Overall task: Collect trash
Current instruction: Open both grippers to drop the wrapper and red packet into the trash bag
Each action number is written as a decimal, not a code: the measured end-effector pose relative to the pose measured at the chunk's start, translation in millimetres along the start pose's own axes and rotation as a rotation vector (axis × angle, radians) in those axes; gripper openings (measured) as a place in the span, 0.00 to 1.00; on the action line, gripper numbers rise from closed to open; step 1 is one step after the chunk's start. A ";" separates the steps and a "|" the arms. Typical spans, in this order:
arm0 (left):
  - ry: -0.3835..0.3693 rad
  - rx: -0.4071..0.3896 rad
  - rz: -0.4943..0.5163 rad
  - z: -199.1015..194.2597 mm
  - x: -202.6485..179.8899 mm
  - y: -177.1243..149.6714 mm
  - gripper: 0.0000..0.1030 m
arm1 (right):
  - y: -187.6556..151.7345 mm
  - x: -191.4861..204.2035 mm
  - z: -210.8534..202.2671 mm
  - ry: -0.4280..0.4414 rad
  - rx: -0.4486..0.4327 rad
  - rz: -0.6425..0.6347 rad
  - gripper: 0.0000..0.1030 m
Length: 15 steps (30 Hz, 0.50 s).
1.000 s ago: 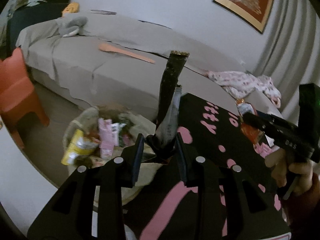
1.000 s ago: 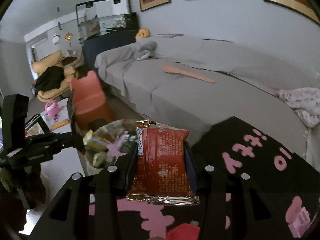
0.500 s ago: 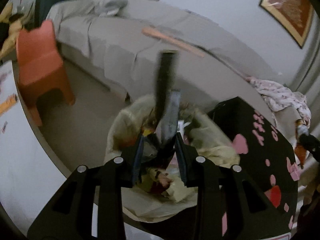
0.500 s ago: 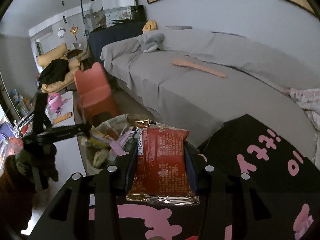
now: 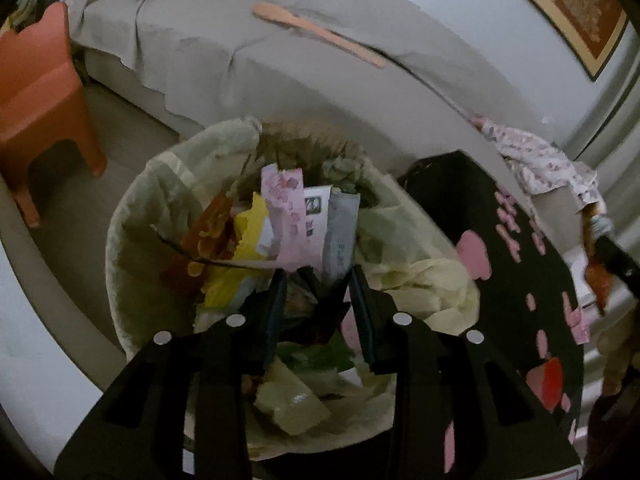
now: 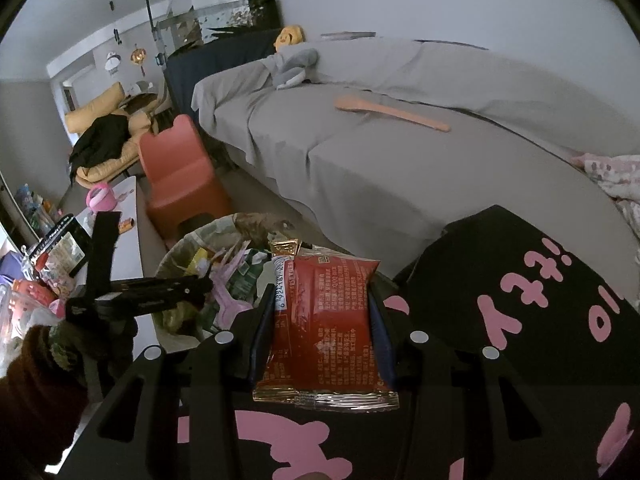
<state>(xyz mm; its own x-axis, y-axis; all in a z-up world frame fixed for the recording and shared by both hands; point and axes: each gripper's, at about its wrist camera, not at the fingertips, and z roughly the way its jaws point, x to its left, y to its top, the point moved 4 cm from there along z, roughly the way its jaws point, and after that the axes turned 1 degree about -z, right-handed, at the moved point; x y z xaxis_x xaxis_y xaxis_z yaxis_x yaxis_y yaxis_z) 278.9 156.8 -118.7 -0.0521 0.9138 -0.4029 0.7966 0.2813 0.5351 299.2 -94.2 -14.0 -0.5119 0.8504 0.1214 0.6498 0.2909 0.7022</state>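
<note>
While the left tongs [image 5: 318,288] hang over a round trash bin [image 5: 132,216] lined with a pale, crinkled plastic bag, their jaws grasp a grey foil sachet [image 5: 340,236] standing among pink, yellow and red-brown wrappers, its print too blurred to read. The right tongs [image 6: 320,320] are clenched on a flat red snack packet [image 6: 324,328] with crimped silver edges, dense small print and a barcode beginning 6 924187. Beneath them lies a black surface [image 6: 500,264] bearing large pink lettering, beside a bed under a smooth grey sheet [image 6: 400,168].
</note>
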 end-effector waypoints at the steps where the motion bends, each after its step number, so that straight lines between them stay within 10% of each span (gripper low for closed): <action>1: -0.011 -0.011 0.005 -5.0 -2.4 1.5 0.40 | 0.7 0.6 1.4 0.001 0.000 -0.002 0.40; 15: 0.068 -0.253 -0.087 -102.5 -5.3 22.2 0.61 | 11.1 24.8 31.6 0.078 0.006 -0.010 0.40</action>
<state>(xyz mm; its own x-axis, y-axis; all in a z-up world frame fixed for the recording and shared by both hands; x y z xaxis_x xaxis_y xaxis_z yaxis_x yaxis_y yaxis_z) 235.1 188.2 -28.6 -0.1608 0.8980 -0.4095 0.6118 0.4163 0.6726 311.5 -56.0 -25.4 -0.5604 0.8109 0.1688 0.6476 0.3019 0.6996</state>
